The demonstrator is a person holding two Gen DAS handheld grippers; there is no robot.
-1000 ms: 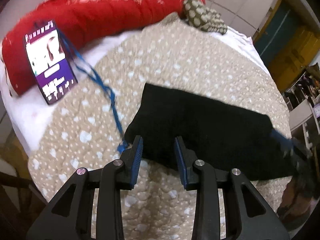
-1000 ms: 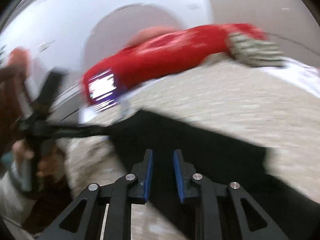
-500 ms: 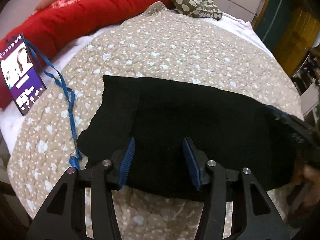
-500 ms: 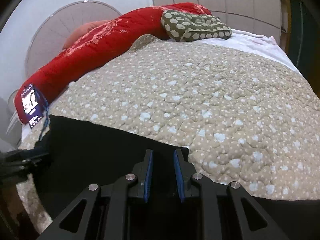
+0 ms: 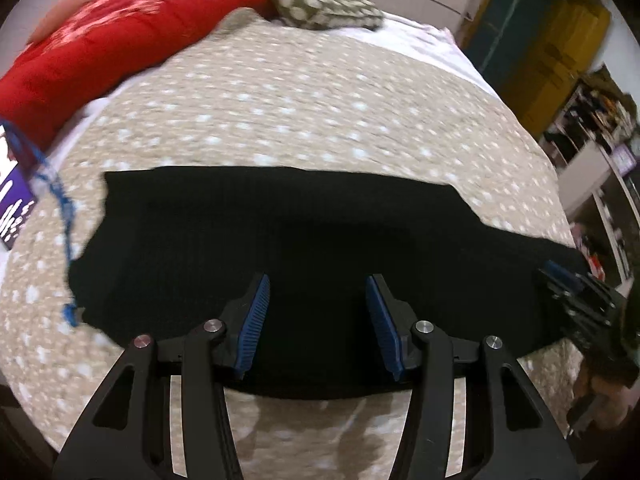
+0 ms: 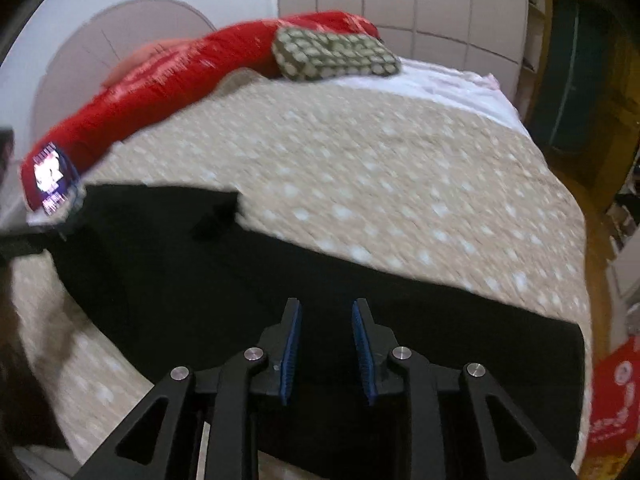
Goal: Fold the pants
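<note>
Pants [image 5: 304,232] of black cloth lie flat across the near part of a bed, on a beige quilt [image 5: 320,112] dotted with white. In the left wrist view they form one wide dark band, with a ragged stepped edge on the side nearest a blue lanyard [image 5: 64,208]. The left claw [image 5: 318,316] sits above the near half of the pants with its jaws spread wide and nothing between the blue pads; only black cloth shows in the gap. Whether the fingertips touch the cloth cannot be told. At the far end of the pants from the lanyard, the right claw [image 5: 576,296] shows as a dark blurred shape with a bit of blue at the edge of the cloth.

In the right wrist view the pants [image 6: 280,280] run across the frame below the quilt [image 6: 400,184], and a small fold of cloth sticks up along their far edge. The right claw [image 6: 326,344] hangs over the pants with its jaws parted by a narrow gap and nothing held between them.

Beyond the pants, at the head of the bed, lies a long red blanket [image 6: 180,76], and just beside it an olive pillow [image 6: 336,56] with pale spots. A purple card [image 6: 52,178] rests against the end of the red blanket nearest the pants; in the left wrist view the card [image 5: 12,200] joins the blue lanyard, which trails down to the corner of the pants. A white sheet [image 6: 448,88] shows past the quilt by the pillow. Both views are somewhat blurred.
</note>
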